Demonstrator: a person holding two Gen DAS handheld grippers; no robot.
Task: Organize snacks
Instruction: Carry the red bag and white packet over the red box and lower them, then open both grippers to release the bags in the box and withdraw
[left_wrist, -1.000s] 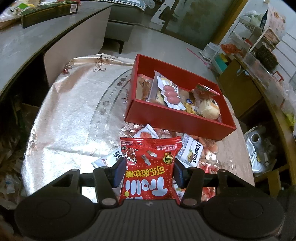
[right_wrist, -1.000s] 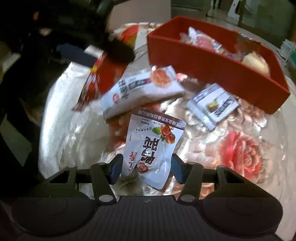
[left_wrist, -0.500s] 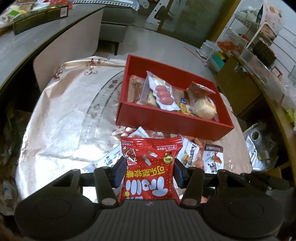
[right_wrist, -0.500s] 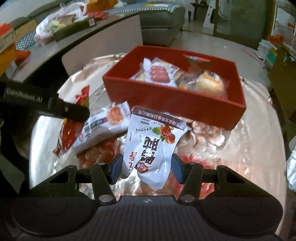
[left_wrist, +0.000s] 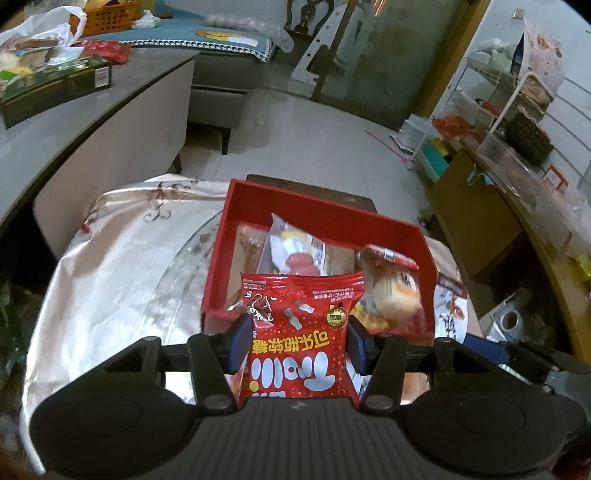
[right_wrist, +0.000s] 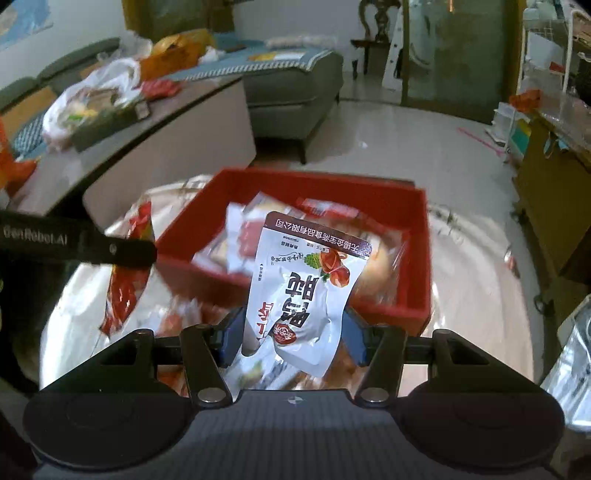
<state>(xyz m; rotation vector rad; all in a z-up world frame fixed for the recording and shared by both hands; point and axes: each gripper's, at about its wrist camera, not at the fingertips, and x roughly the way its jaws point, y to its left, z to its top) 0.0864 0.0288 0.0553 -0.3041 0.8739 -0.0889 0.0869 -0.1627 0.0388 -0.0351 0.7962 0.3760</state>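
- Red bag is pinched by the left fingers at its lower sides, hanging over the near wall of the red box, so it looks set for a drop-in.
- White pouch is pinched the same way by the right fingers, also in front of the box.
- Box already holds several packs; a few more lie loose on the bench.

- Black arm of the left gripper, right wrist view: "GenRobot.AI".
- Red snack bag: inverted Chinese characters, "可乐软糖".
- White pouch: inverted Chinese print, not reliably legible.
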